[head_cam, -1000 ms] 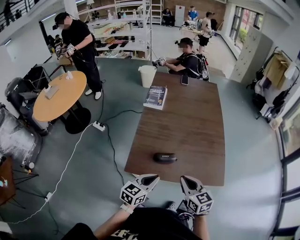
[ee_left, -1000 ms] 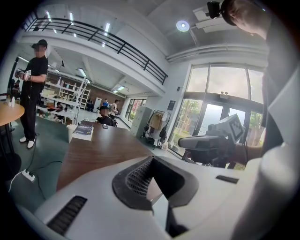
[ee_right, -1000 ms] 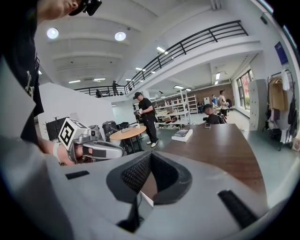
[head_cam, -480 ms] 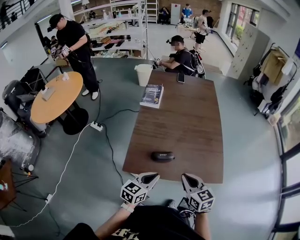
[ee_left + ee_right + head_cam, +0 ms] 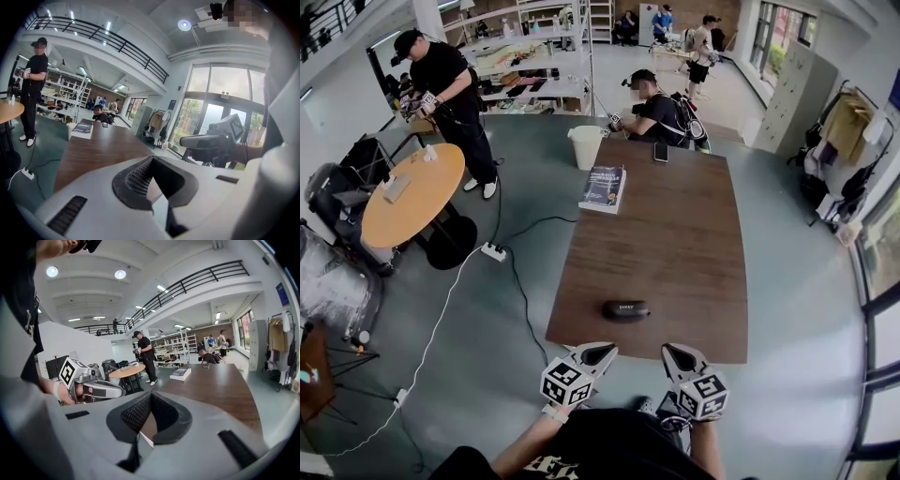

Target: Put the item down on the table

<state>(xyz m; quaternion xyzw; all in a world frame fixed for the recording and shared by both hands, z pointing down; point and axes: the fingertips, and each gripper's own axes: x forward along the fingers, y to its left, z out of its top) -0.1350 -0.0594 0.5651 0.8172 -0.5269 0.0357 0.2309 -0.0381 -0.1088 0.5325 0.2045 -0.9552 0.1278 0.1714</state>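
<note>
A black oblong case [image 5: 625, 308] lies flat on the brown table [image 5: 675, 244], close to its near edge. Neither gripper touches it. My left gripper [image 5: 598, 354] hovers just off that edge, below and slightly left of the case, with its jaws shut and nothing in them. My right gripper [image 5: 675, 354] is level with it to the right, also shut and empty. In the left gripper view the shut left gripper [image 5: 157, 180] fills the foreground, with the right gripper [image 5: 206, 140] beside it. The right gripper view shows the left gripper [image 5: 93, 389]. Both gripper views hide the case.
A book [image 5: 604, 187] and a phone [image 5: 661, 152] lie at the table's far end, where a person [image 5: 661, 108] sits. A white bin [image 5: 587, 147] stands by the far left corner. On the left are a round table [image 5: 411, 192], a standing person [image 5: 450, 94] and a floor power strip [image 5: 494, 251].
The head view has shifted slightly, so the table sits a little higher in frame. Both grippers and the case keep their places.
</note>
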